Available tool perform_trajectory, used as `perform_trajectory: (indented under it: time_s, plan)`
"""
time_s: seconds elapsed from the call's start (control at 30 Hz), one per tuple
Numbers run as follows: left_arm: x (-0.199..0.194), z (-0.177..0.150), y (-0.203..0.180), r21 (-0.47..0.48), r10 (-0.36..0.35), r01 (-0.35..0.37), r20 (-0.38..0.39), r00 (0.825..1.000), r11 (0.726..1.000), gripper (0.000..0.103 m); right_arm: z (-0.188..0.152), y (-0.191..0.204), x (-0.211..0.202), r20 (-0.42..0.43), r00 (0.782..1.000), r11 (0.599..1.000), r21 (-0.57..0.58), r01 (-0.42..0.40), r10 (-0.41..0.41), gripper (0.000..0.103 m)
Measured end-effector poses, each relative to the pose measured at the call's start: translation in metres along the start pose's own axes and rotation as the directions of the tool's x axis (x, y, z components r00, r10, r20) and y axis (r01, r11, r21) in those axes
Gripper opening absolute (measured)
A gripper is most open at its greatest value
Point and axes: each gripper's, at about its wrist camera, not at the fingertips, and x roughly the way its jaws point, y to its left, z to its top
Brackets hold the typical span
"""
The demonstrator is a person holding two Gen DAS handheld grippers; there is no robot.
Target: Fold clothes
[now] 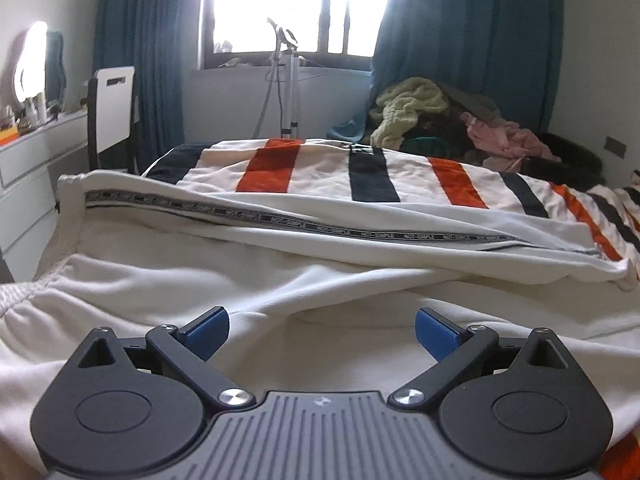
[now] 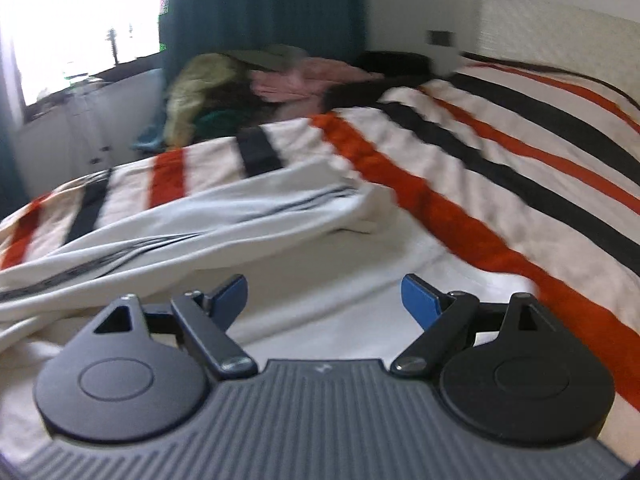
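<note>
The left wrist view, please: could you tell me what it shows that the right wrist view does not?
Only the left wrist view shows the white dresser, the garment steamer by the window, and readable lettering on the trousers' side tape. Only the right wrist view shows the pale headboard. Both share the white trousers on the striped bedspread, the clothes pile, and an open claw, left and right.

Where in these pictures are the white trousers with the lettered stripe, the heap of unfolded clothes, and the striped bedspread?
white trousers [image 1: 280, 216], left wrist view, on the lettered side stripe.
heap of clothes [image 1: 412, 108], left wrist view, on the yellow-green garment on top.
striped bedspread [image 2: 500, 184], right wrist view, on a black stripe.
</note>
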Motion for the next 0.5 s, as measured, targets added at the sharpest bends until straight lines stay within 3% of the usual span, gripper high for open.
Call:
perform_trajectory:
  time_s: [0.3, 0.5]
  plan:
    - [-0.016, 0.007, 0.025, -0.103, 0.047, -0.05, -0.033, 0.998, 0.993, 0.1, -0.006, -0.05, 0.008, -0.052, 0.989, 0.966, 0.217, 0.144, -0.136, 0.085]
    - [-0.028, 0.018, 0.052, -0.199, 0.075, -0.082, -0.045, 0.996, 0.977, 0.1, -0.018, -0.086, 0.018, -0.144, 0.965, 0.896, 0.364, 0.256, -0.217, 0.085]
